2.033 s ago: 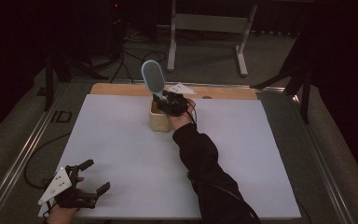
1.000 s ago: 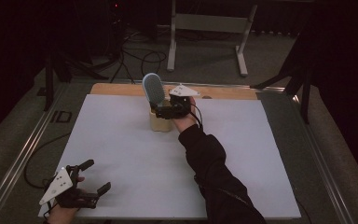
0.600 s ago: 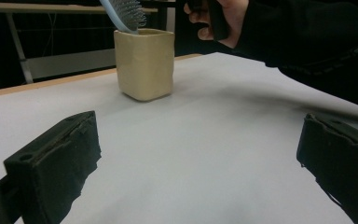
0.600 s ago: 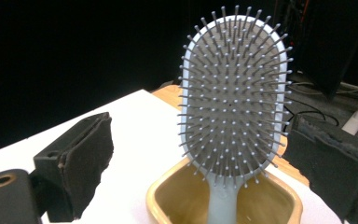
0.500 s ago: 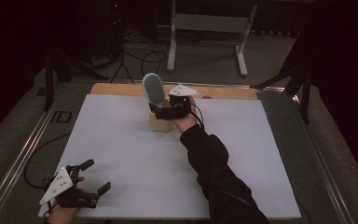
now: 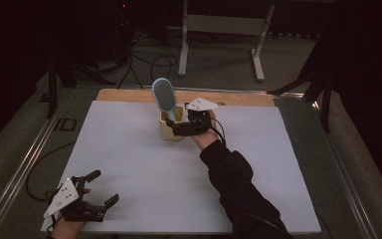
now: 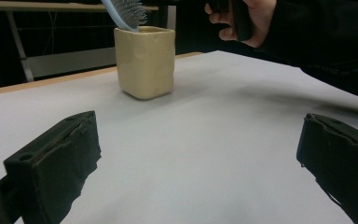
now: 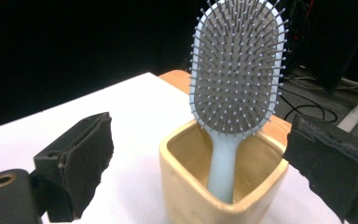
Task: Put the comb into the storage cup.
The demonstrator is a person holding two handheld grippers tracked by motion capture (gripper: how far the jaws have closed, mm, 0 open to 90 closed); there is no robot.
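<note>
A: High view, left to right. Left gripper (image 6: 98, 200) at near-left corner of white table (image 6: 139, 164), jaws spread, nothing between. Yellow cup (image 6: 171, 130) toward far edge, centre. Hairbrush (image 6: 163, 95) standing in it, handle down, head up. Right gripper (image 6: 181, 127) just beside cup's right side.

B: Left gripper view: own jaws wide apart, released, bare table between. Cup (image 7: 145, 61) well ahead; bristle side of brush (image 7: 127, 11) cut by top edge. Person's hand (image 7: 247, 21) upper right.

A: Right gripper view adds detail: bristles (image 8: 237, 70) facing camera, handle leaning on cup's near wall (image 8: 205, 196). Jaws open, flanking cup, gripping nothing; contact with cup cannot be told.
</note>
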